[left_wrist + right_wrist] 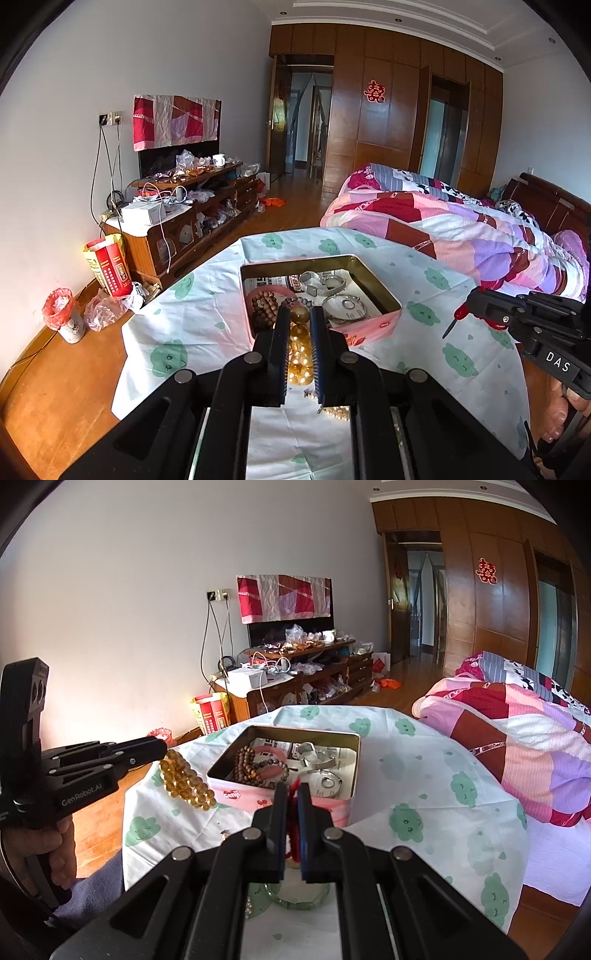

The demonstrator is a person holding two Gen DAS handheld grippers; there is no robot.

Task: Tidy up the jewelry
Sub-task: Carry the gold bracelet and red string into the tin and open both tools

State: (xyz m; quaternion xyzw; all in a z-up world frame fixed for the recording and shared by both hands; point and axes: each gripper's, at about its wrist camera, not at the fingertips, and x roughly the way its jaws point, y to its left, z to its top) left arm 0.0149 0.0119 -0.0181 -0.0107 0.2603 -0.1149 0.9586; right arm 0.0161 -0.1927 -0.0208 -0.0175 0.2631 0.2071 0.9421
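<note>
Your left gripper (300,317) sits at the bottom centre of its own view, jaws drawn in narrow and clamped on a string of amber beads (300,345). In the right wrist view the same beads (186,781) hang in a bunch from the gripper's tip at the left of the frame, above the tablecloth (424,775) and just left of the tin.

Your right gripper (291,794) is closed tight on a red cord (293,823), which runs down between its fingers at the lower centre of the frame. Below it, near the bottom edge, a pale green bangle (303,901) lies on the cloth, partly hidden by the gripper.

The open tin (380,291) stands in the middle of the table, just beyond both grippers. Inside it you can see a dark wooden bead bracelet (264,306) at the left, a silver watch band (321,282) toward the back, and silver bangles (345,308) at the right, all lying on printed paper.

At the right edge of the left view, your hand (561,410) grips the right tool's handle.
</note>
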